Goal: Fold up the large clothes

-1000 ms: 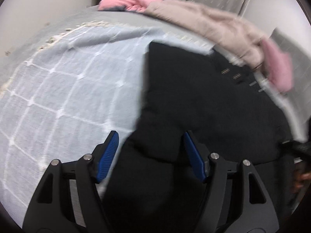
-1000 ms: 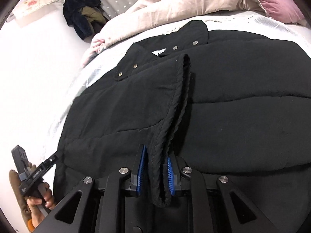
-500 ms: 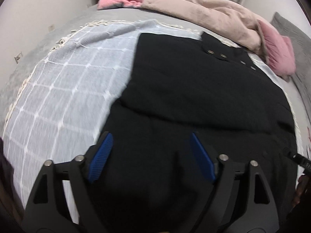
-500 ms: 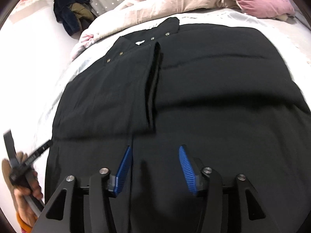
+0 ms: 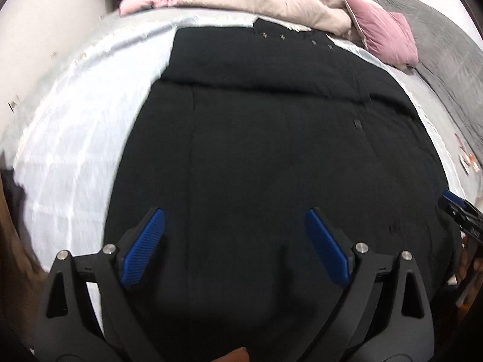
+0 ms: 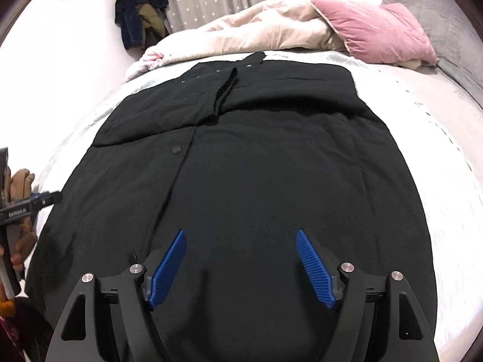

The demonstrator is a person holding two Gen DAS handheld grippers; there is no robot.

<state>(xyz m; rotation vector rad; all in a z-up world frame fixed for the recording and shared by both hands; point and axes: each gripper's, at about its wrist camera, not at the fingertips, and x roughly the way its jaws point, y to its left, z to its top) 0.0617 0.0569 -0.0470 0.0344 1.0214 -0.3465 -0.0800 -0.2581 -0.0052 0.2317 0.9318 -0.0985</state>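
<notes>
Now both grippers, left (image 5: 235,241) and right (image 6: 241,259), hover with jaws spread wide and empty above the lower part of one long black padded coat (image 6: 241,166). It lies flat on a pale grey checked bedspread (image 5: 75,135), bare cloth showing along both its sides. Beyond the collar lie one beige quilt (image 6: 256,30) and one pink cushion (image 6: 380,30).

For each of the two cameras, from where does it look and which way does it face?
Left wrist view: sits on the left tongs, open, facing up the bed along the black coat; the right tongs show at the right edge.
Right wrist view: sits on the right tongs, open, facing the same way; the left tongs and the holding hand show at the left edge.
Both share the coat, beige duvet and pink pillow.
</notes>
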